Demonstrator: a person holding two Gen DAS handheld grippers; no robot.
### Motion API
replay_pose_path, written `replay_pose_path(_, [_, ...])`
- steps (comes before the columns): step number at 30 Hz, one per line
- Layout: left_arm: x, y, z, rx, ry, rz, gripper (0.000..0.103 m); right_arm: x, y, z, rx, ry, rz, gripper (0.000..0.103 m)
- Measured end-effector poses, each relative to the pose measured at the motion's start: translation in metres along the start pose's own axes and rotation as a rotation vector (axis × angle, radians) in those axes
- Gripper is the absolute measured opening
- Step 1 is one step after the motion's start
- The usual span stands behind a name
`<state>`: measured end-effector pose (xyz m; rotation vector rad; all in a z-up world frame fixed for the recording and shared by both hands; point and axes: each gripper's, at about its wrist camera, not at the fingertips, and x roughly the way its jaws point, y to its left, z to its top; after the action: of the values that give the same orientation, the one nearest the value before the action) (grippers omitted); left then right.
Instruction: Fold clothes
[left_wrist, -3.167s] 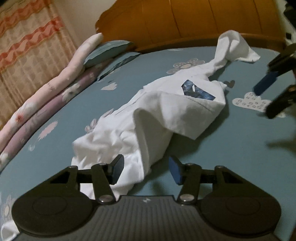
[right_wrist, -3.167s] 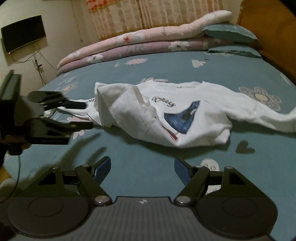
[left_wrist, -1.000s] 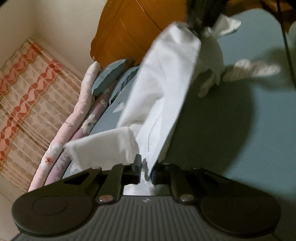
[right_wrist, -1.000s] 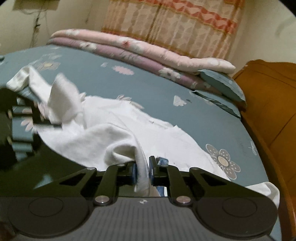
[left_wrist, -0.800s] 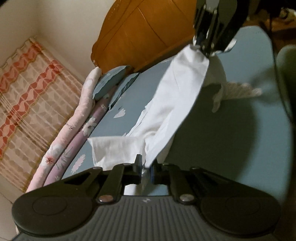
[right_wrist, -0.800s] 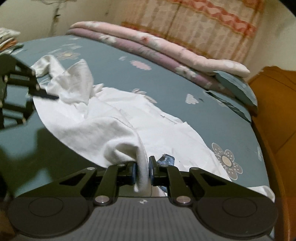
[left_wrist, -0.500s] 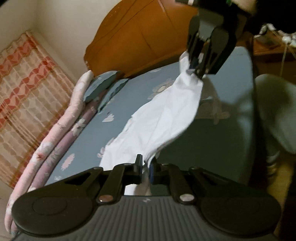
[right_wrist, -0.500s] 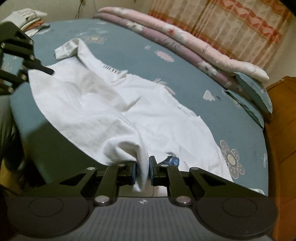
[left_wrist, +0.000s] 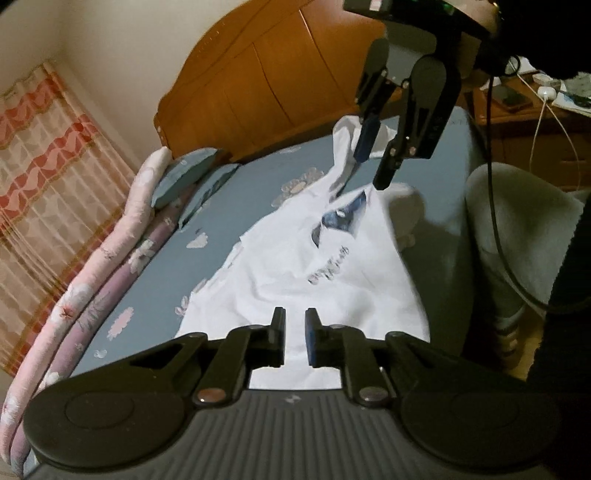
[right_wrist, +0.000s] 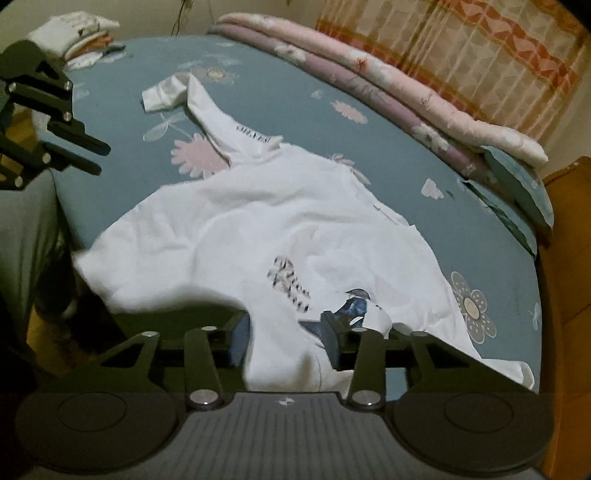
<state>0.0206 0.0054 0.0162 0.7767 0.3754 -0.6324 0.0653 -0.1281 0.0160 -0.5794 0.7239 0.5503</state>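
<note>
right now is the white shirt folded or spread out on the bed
Spread out, not folded: the white shirt lies opened across the blue bedsheet, print side up, one sleeve stretched out, though still wrinkled.

White shirt (right_wrist: 236, 229): soft matt cloth, creased. Bed sheet (right_wrist: 424, 155): smooth matt printed fabric. Headboard (left_wrist: 266, 74): glossy varnished wood. Left gripper (left_wrist: 294, 338): matt black plastic, metal pivot pins.

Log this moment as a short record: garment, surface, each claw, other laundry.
garment: white shirt spread on the bed, blue print up
surface: teal floral bedsheet
left claw: opening, narrow gap, shirt hem below it
right claw: opening, shirt edge between the jaws, pads not pressing
other laundry: folded pile at the far corner
bedding: rolled quilts by the curtain
</note>
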Motion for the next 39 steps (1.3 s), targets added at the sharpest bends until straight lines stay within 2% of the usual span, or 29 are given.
replay_pose_path(2, [-0.001, -0.001, 0.001, -0.006, -0.006, -0.002, 0.014, -0.009, -0.004, -0.003, 0.041, -0.024, -0.013, 0.053])
replay_pose_path(7, [0.015, -0.008, 0.008, -0.050, 0.012, -0.053, 0.016, -0.019, -0.034, -0.023, 0.298, -0.096, -0.048, 0.066])
replay_pose_path(11, [0.040, -0.024, 0.020, -0.074, 0.026, -0.115, 0.054, -0.022, -0.050, -0.054, 0.515, -0.140, -0.097, 0.072])
replay_pose_path(14, [0.058, -0.040, 0.035, -0.051, 0.019, -0.157, 0.057, -0.023, -0.049, -0.086, 0.666, -0.157, -0.131, 0.082])
replay_pose_path(17, [0.075, -0.061, 0.048, 0.008, 0.024, -0.184, 0.063, -0.017, -0.046, -0.121, 0.812, -0.156, -0.096, 0.083])
replay_pose_path(19, [0.086, -0.079, 0.055, 0.077, 0.028, -0.187, 0.064, -0.009, -0.043, -0.140, 0.873, -0.127, -0.079, 0.084])
replay_pose_path(23, [0.109, -0.115, 0.063, 0.234, 0.032, -0.135, 0.064, 0.004, -0.039, -0.164, 0.929, -0.100, -0.052, 0.084])
replay_pose_path(27, [0.133, -0.145, 0.063, 0.403, 0.035, -0.082, 0.064, 0.006, -0.047, -0.186, 1.010, -0.127, 0.003, 0.088])
replay_pose_path(32, [0.155, -0.161, 0.070, 0.524, -0.003, 0.022, 0.065, 0.010, -0.058, -0.206, 1.083, -0.162, 0.061, 0.090])
replay_pose_path(34, [0.160, -0.158, 0.076, 0.508, -0.022, 0.060, 0.056, 0.015, -0.063, -0.210, 1.113, -0.180, 0.097, 0.091])
replay_pose_path(35, [0.162, -0.153, 0.080, 0.463, -0.023, 0.065, 0.045, 0.017, -0.064, -0.212, 1.123, -0.187, 0.113, 0.091])
replay_pose_path(36, [0.162, -0.144, 0.084, 0.405, -0.018, 0.067, 0.042, 0.020, -0.066, -0.214, 1.131, -0.193, 0.130, 0.091])
replay_pose_path(39, [0.166, -0.113, 0.088, 0.229, 0.011, 0.095, 0.042, 0.028, -0.068, -0.218, 1.157, -0.210, 0.186, 0.094])
